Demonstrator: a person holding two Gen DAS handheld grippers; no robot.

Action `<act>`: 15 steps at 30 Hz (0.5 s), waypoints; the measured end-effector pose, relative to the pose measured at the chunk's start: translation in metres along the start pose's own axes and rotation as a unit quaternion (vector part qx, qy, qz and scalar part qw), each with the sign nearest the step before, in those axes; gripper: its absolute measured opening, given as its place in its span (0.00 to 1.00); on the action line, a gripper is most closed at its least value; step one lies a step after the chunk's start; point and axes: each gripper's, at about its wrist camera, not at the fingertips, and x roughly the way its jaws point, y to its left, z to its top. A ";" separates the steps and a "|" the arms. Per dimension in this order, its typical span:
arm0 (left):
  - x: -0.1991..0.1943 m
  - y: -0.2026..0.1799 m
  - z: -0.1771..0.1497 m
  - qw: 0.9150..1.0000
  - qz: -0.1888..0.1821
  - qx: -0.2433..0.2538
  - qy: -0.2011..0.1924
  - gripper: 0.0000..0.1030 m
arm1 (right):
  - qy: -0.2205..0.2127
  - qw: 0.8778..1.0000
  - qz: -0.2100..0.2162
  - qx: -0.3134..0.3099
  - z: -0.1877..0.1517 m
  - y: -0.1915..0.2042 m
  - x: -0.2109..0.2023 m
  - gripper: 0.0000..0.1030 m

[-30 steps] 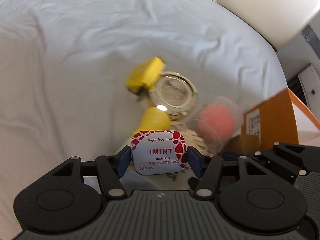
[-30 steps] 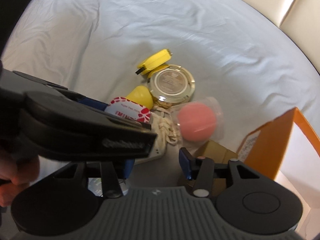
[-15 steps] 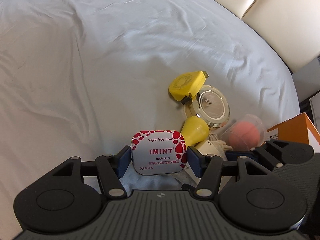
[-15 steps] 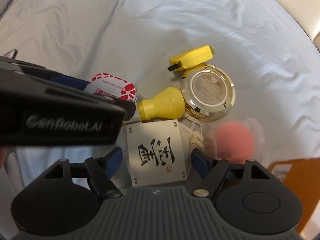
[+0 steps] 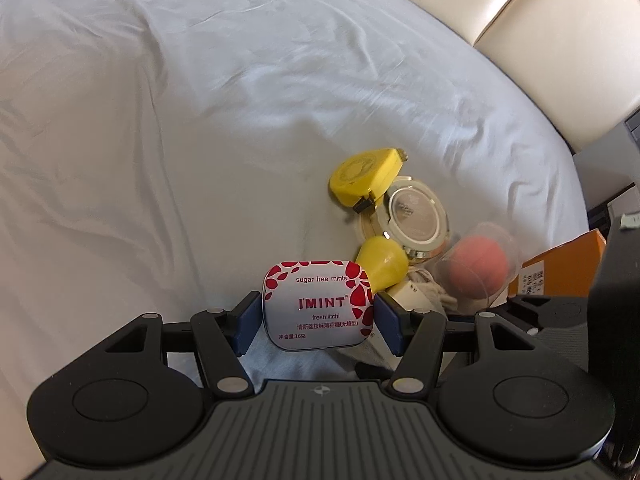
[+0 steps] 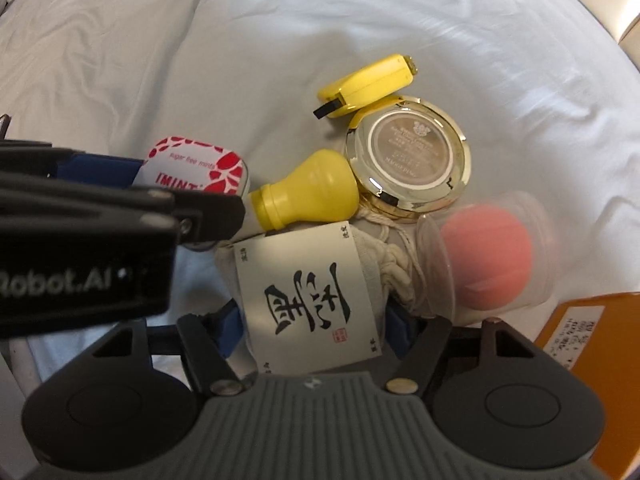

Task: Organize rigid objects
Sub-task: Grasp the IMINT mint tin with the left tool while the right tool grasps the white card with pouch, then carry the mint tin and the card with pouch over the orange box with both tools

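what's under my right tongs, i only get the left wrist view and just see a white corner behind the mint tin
Observer: The right tongs straddle a white square card with black calligraphy, which lies on a cream drawstring cloth pouch.
Operator: are they closed on it
Observer: Can't tell. The blue pads sit at the card's edges, but contact is unclear.
Operator: and the yellow thing by my tin
Observer: It's a yellow plastic bulb-shaped piece. Its collared neck points toward the white-and-red mint tin in your left tongs.
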 end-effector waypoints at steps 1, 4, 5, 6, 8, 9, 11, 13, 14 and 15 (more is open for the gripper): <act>-0.002 0.000 0.000 1.000 -0.003 0.000 -0.004 0.67 | -0.001 1.000 0.000 0.001 -0.002 0.002 -0.003 0.66; -0.010 -0.002 0.000 1.000 -0.013 0.004 -0.016 0.67 | -0.008 1.000 0.005 0.007 -0.006 0.007 -0.015 0.66; -0.014 -0.003 -0.001 1.000 -0.016 0.007 -0.020 0.67 | -0.012 1.000 0.004 0.006 -0.007 0.008 -0.020 0.66; -0.019 -0.004 -0.001 0.999 -0.020 0.011 -0.027 0.67 | -0.017 1.000 0.004 0.004 -0.009 0.008 -0.025 0.66; -0.030 -0.008 -0.002 0.998 -0.033 0.022 -0.041 0.67 | -0.027 1.000 0.008 0.003 -0.013 0.011 -0.037 0.66; -0.036 -0.010 -0.003 0.998 -0.040 0.027 -0.047 0.67 | -0.032 0.999 0.010 0.003 -0.013 0.006 -0.043 0.66; -0.045 -0.016 -0.005 0.996 -0.051 0.038 -0.056 0.67 | -0.042 0.999 0.017 0.002 -0.017 0.008 -0.058 0.66; -0.054 -0.021 -0.006 0.995 -0.056 0.042 -0.065 0.67 | -0.053 0.998 0.021 0.000 -0.022 0.007 -0.073 0.66; -0.059 -0.024 -0.006 0.995 -0.060 0.041 -0.073 0.67 | -0.059 0.998 0.020 -0.001 -0.025 0.007 -0.082 0.66; -0.064 -0.027 -0.007 0.994 -0.064 0.042 -0.081 0.67 | -0.066 0.998 0.019 -0.002 -0.028 0.006 -0.091 0.66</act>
